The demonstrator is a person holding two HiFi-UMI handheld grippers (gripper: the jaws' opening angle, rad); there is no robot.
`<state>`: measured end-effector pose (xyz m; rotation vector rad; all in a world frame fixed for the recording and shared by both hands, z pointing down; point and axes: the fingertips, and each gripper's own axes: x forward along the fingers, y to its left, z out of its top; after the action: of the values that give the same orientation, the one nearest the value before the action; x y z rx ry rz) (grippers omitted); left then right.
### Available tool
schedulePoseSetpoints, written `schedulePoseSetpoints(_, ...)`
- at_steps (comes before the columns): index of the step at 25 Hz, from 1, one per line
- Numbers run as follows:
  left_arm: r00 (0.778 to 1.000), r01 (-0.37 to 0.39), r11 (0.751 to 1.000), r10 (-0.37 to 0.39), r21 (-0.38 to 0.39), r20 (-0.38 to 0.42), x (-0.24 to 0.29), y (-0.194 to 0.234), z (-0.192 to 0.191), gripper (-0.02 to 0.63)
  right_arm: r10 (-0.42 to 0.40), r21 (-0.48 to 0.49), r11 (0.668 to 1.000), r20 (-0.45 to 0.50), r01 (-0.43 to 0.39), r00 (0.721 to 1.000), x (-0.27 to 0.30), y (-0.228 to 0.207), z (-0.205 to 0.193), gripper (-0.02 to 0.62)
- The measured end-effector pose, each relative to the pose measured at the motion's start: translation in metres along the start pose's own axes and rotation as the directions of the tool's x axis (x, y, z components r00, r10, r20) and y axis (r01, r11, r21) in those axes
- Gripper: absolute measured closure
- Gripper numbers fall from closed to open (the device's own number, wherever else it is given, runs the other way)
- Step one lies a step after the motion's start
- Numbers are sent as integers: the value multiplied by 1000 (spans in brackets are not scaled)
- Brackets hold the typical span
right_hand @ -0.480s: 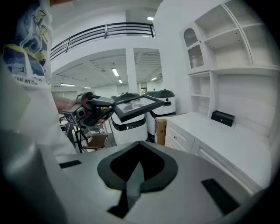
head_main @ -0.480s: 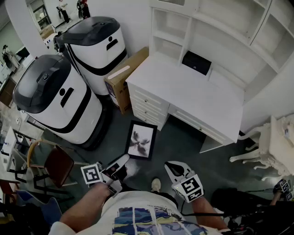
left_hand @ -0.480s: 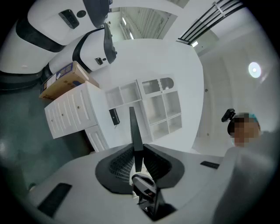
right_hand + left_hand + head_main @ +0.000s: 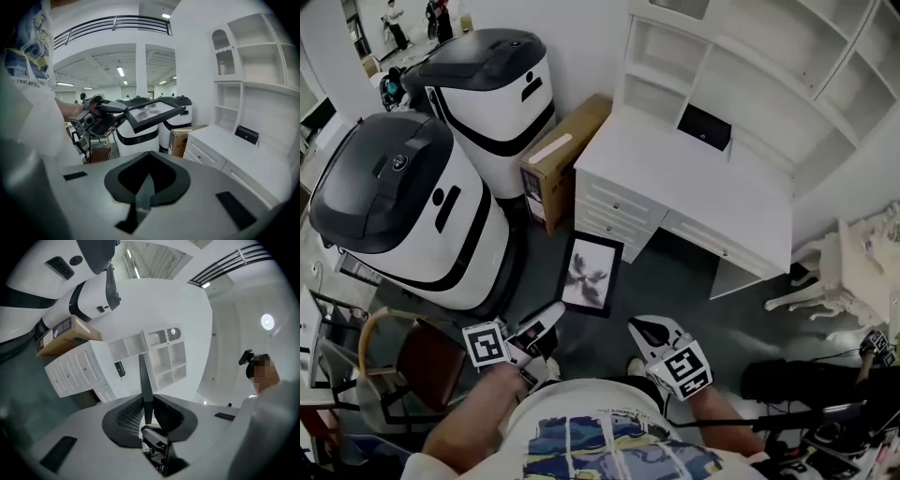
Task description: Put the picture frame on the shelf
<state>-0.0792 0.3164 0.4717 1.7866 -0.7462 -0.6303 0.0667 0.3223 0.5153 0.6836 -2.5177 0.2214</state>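
Looking down from the head view, the left gripper (image 4: 546,323) was clamped on the near edge of the picture frame (image 4: 590,274). The frame was held out above the dark floor (image 4: 675,281), just in front of the white desk (image 4: 694,183) and its drawers. Its picture side faced up, showing a pale print inside a black border. The right gripper (image 4: 645,330) hung beside it on the right, well clear of the frame, with its tips together and nothing in them. Behind the desk rose the white shelf (image 4: 750,56), and a small black box (image 4: 705,127) sat at the back of the desk top. A cardboard box (image 4: 558,155) leaned against the left end of the desk, next to two large white-and-black machines (image 4: 403,211).

From the left gripper view, the frame appeared edge-on as a thin dark blade. It stood straight out between the two ribbed pads, which pressed on it from both sides. The desk drawers and the shelf compartments lay beyond it.

From the right gripper view, that gripper's own jaws met at a point and held nothing. Past them, the left gripper carried the frame roughly flat. It was up off the floor, to the left of the desk and well apart from the shelf.
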Motion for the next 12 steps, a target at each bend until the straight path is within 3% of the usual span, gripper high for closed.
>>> schedulePoseSetpoints(7, 998, 25, 1000, -25, -4, -50, -42, 23, 38, 534, -53, 58, 997, 23, 52, 998, 41, 52, 19, 569)
schedulePoseSetpoints(12, 995, 63, 998, -65, -31, -71, -21, 30, 69, 534, -114, 92, 989, -16, 115, 993, 44, 38, 22, 568)
